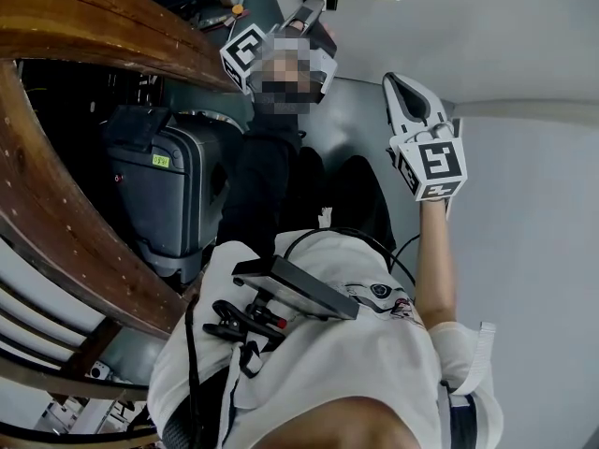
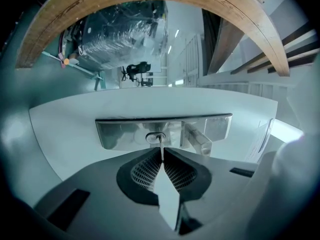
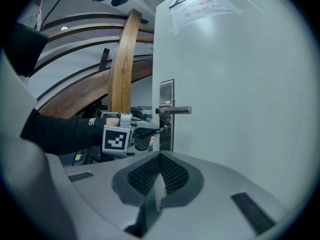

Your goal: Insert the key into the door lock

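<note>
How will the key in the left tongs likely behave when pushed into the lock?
The key looks a thin metal blade: probably stiff and light. The left tongs pinch only its end, so it may pivot or slip if pushed off-line.

Door sign (image 3: 200, 6): paper sheet high on the white door, red print, too blurred for us to read.
Suitcase sticker (image 1: 161, 160): yellow-green label on the dark case, print too small for us.
Sleeve lettering (image 3: 93, 122): white marks on a black sleeve, illegible.
Left marker cube (image 1: 247, 52): black-and-white square pattern, no letters.
Right marker cube (image 1: 440, 165): same kind of pattern, no numbers.
</note>
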{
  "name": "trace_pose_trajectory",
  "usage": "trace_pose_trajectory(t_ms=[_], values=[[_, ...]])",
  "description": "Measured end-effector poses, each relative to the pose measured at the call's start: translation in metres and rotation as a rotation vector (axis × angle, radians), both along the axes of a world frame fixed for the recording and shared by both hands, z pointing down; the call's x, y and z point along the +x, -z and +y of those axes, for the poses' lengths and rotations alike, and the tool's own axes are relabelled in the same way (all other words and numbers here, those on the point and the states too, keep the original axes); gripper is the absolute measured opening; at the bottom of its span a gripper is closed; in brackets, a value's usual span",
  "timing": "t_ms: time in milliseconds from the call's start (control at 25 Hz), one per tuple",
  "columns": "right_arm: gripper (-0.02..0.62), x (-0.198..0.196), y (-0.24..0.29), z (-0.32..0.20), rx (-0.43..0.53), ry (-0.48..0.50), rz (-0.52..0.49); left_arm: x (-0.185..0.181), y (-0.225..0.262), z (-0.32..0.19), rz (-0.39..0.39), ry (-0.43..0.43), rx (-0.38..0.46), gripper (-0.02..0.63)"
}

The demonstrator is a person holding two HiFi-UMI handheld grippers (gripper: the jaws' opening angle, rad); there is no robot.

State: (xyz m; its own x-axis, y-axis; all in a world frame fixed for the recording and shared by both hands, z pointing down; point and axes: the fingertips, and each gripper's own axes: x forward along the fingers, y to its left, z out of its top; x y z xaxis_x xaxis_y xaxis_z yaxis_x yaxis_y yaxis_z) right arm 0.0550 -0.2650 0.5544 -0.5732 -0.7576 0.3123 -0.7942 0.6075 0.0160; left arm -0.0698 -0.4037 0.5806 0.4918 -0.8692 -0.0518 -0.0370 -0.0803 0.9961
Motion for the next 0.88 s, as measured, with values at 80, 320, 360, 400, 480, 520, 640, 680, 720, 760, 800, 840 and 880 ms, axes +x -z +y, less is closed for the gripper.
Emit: trace_pose_trajectory(t_ms=[80,320,360,400,480,520,640,680,720,760,800,840,880], values=[[0.003,0.001,-0.002,0.0,-0.001,-0.003,0.002,0.0,-0.001,-0.006,0.038,-0.005,-0.001,0.025],[0.005,0.0,-0.008,0.0,-0.003,0.006,0.008,0.002,0.002,-0.018,0.164,-0.017,0.022,0.025],[0.005,-0.001,-0.009,0.001,-0.003,0.01,0.008,0.002,0.003,-0.018,0.155,-0.016,0.026,0.025],[0.005,-0.002,-0.009,0.001,-0.001,0.015,0.008,0.003,0.003,-0.019,0.147,-0.017,0.03,0.025],[0.005,-0.005,-0.008,0.002,0.003,0.029,0.006,0.003,0.004,-0.022,0.144,-0.021,0.037,0.025],[0.005,-0.006,-0.008,0.002,0.005,0.036,0.005,0.003,0.004,-0.023,0.145,-0.022,0.04,0.025],[0.005,-0.009,-0.007,0.001,0.009,0.049,0.004,0.003,0.006,-0.024,0.144,-0.018,0.053,0.025],[0.005,-0.009,-0.007,0.001,0.008,0.05,0.004,0.003,0.007,-0.025,0.141,-0.019,0.062,0.025],[0.005,-0.009,-0.006,0.0,0.006,0.051,0.004,0.003,0.008,-0.024,0.133,-0.022,0.072,0.025],[0.005,-0.01,-0.006,0.0,0.002,0.052,0.005,0.003,0.009,-0.022,0.118,-0.029,0.082,0.025],[0.005,-0.01,-0.006,0.001,-0.003,0.053,0.005,0.004,0.009,-0.019,0.095,-0.039,0.09,0.025],[0.005,-0.01,-0.006,0.002,-0.009,0.053,0.005,0.004,0.009,-0.013,0.063,-0.049,0.096,0.026],[0.005,-0.009,-0.005,0.003,-0.015,0.052,0.006,0.004,0.009,-0.006,0.021,-0.059,0.099,0.026]])
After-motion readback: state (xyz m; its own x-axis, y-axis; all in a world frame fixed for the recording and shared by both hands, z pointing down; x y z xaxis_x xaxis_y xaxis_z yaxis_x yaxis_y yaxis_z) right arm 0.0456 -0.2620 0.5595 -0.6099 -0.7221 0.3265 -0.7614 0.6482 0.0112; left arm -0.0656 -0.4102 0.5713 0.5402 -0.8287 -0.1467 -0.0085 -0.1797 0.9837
